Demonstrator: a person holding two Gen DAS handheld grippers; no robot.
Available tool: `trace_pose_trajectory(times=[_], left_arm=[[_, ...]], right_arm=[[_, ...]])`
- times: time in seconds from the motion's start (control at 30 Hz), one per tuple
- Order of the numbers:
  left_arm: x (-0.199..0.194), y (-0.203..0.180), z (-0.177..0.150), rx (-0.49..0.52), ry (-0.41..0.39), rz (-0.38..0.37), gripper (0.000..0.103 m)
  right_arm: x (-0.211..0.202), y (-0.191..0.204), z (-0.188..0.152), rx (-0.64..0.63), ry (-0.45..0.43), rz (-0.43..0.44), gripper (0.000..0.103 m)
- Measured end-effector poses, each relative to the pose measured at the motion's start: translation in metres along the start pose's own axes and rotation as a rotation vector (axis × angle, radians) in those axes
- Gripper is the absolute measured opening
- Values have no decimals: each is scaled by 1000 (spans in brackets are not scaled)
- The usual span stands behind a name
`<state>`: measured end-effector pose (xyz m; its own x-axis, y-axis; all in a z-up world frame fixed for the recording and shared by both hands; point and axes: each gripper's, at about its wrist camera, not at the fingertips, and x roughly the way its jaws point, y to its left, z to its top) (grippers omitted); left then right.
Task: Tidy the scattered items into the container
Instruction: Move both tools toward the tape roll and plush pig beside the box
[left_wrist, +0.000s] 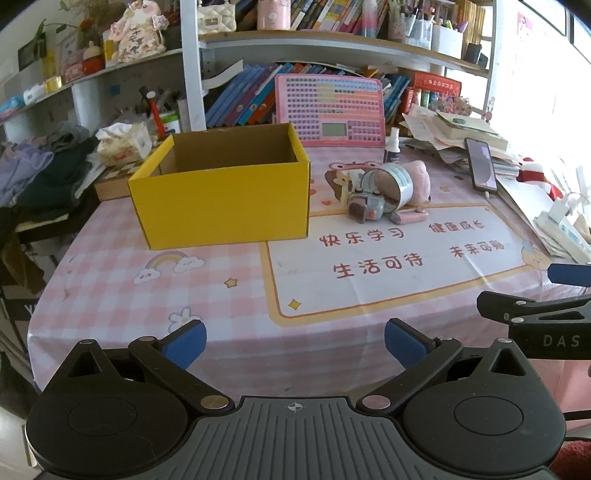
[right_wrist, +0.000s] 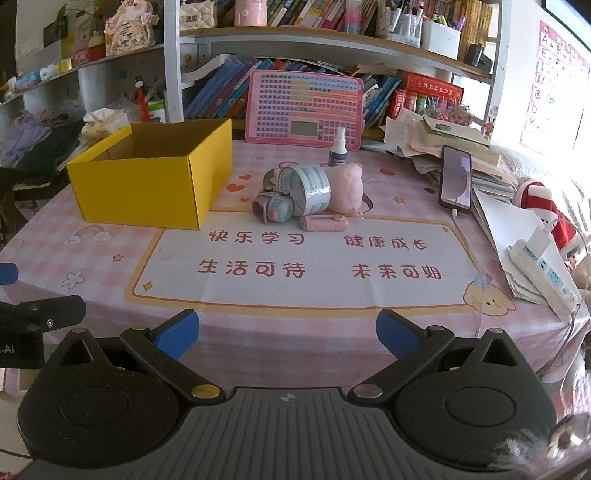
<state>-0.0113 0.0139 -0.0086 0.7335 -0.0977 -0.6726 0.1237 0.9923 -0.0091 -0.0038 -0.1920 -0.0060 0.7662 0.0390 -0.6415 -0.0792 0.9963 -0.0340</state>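
An open yellow cardboard box (left_wrist: 221, 206) (right_wrist: 147, 192) stands at the back left of the pink checked table mat. To its right lies a cluster: a roll of tape (left_wrist: 393, 182) (right_wrist: 308, 188), a grey toy camera (left_wrist: 365, 208) (right_wrist: 273, 208), a pink plush toy (left_wrist: 419, 181) (right_wrist: 345, 186), a small pink case (left_wrist: 408, 216) (right_wrist: 323, 223) and a white spray bottle (left_wrist: 392, 147) (right_wrist: 337, 149). My left gripper (left_wrist: 295, 343) and right gripper (right_wrist: 288, 332) are both open and empty, hovering over the table's near edge, far from the items.
A phone (right_wrist: 456, 181) on a cable, a stack of papers and books (right_wrist: 454, 147) and a power strip (right_wrist: 543, 280) lie at the right. A pink keyboard toy (right_wrist: 304, 105) leans on the bookshelf. Clothes and a tissue pack (left_wrist: 123, 144) lie at the left.
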Motion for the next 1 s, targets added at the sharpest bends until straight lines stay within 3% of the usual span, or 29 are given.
trace_pose_trajectory(times=[1.0], left_arm=[[12,-13,4,5,20,-21,103]], right_arm=[[3,-7,-4,-29,5,2,103]])
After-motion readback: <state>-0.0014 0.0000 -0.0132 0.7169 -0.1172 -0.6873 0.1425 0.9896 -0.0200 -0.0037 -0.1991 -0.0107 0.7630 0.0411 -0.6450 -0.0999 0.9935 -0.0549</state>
